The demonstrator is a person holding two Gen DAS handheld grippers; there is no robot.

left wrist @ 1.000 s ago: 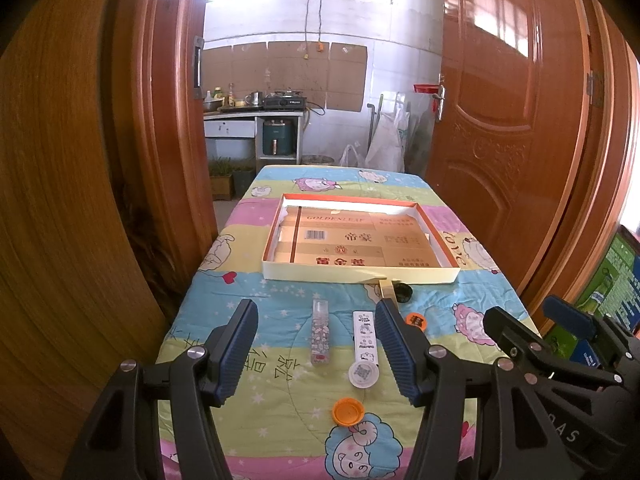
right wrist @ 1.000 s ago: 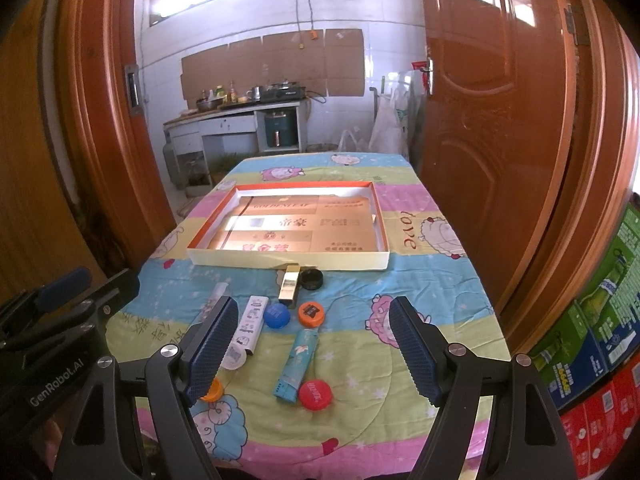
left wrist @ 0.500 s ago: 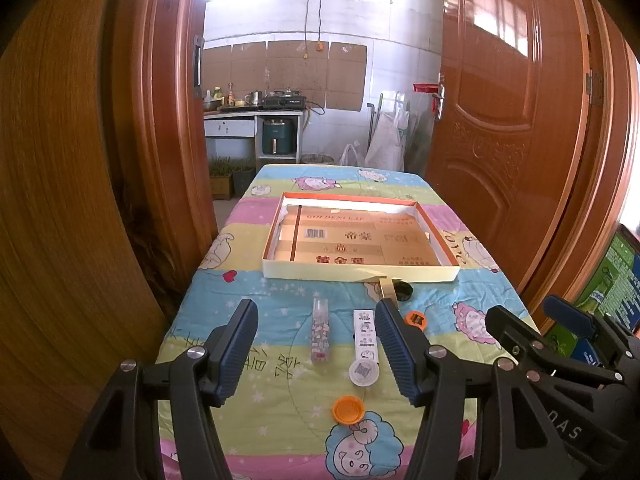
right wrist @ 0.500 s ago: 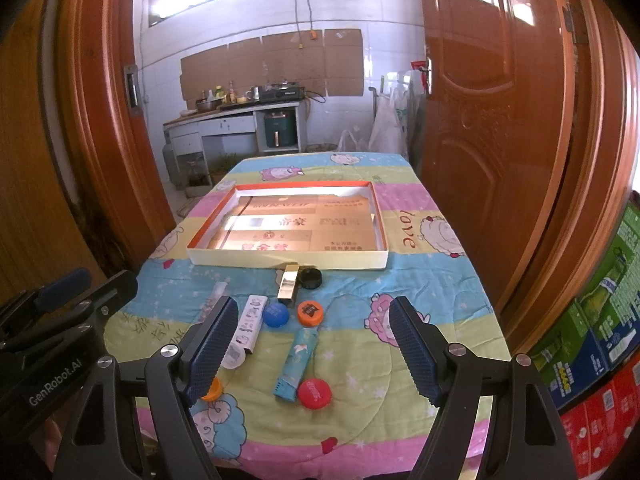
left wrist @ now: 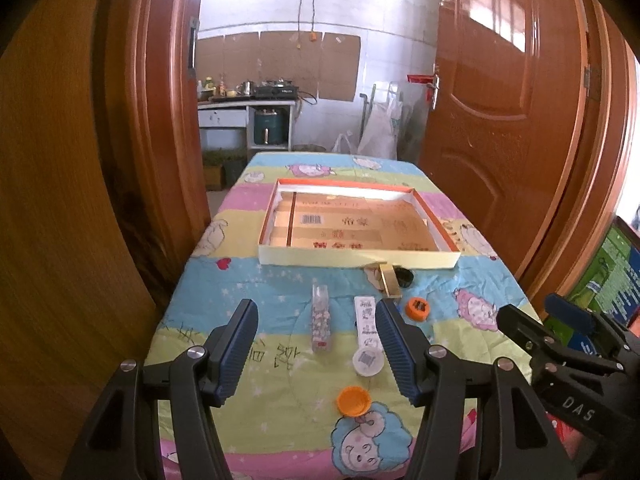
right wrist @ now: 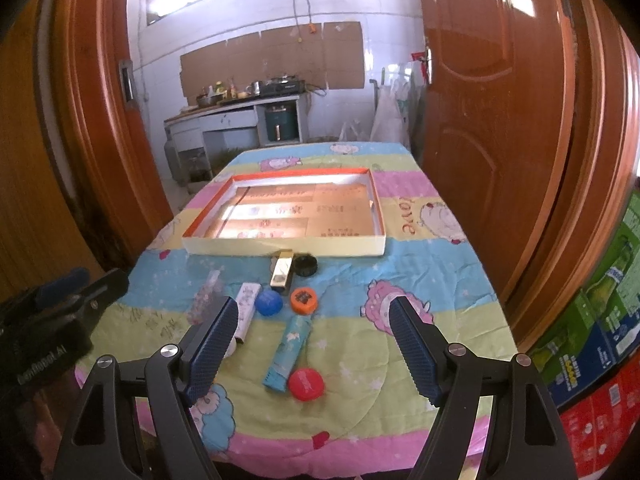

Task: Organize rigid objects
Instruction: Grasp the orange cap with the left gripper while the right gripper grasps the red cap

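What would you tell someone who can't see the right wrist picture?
The open right hand-held gripper hovers over a cartoon-print tablecloth scattered with bottle caps, a teal tube and a gold box. Behind them lies an empty shallow tray.

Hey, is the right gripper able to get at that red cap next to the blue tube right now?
Probably yes. The right gripper is open and empty, and the red cap lies ahead between its fingers, beside the blue tube, with nothing covering it.

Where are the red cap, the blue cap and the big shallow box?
red cap (right wrist: 306,384), right wrist view, centre of its top.
blue cap (right wrist: 268,303), right wrist view, middle of its top.
shallow box (right wrist: 280,247), right wrist view, its pale near wall.
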